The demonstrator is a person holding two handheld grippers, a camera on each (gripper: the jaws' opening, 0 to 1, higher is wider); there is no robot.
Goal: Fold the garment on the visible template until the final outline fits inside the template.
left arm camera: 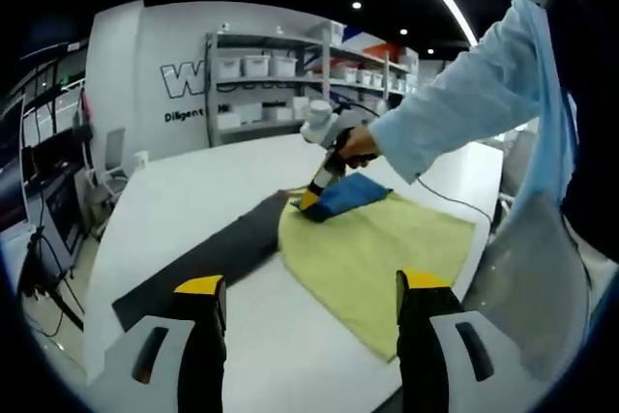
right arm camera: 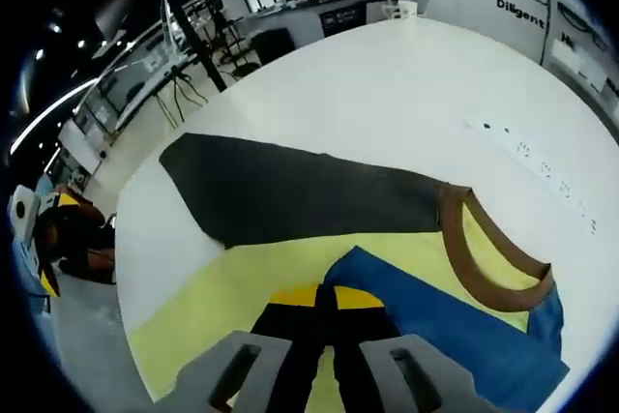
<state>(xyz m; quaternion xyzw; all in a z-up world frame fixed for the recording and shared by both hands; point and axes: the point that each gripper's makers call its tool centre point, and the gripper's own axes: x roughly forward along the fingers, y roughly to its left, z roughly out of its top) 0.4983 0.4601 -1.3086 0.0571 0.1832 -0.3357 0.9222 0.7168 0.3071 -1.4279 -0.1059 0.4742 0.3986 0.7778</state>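
While right gripper (right arm camera: 324,309) fingers pinch one garment (left arm camera: 387,249), left gripper (left arm camera: 311,299) fingers wide.

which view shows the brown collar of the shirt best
The right gripper view: the brown collar curves in plain sight beside the dark template, close to the right gripper, shut on the blue sleeve. In the left gripper view it is too small to make out.

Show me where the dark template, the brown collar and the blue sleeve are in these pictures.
dark template (right arm camera: 290,195), right gripper view, middle of the dark sheet
brown collar (right arm camera: 484,273), right gripper view, on the curved brown band
blue sleeve (right arm camera: 445,321), right gripper view, middle of the blue cloth beside the shut jaws
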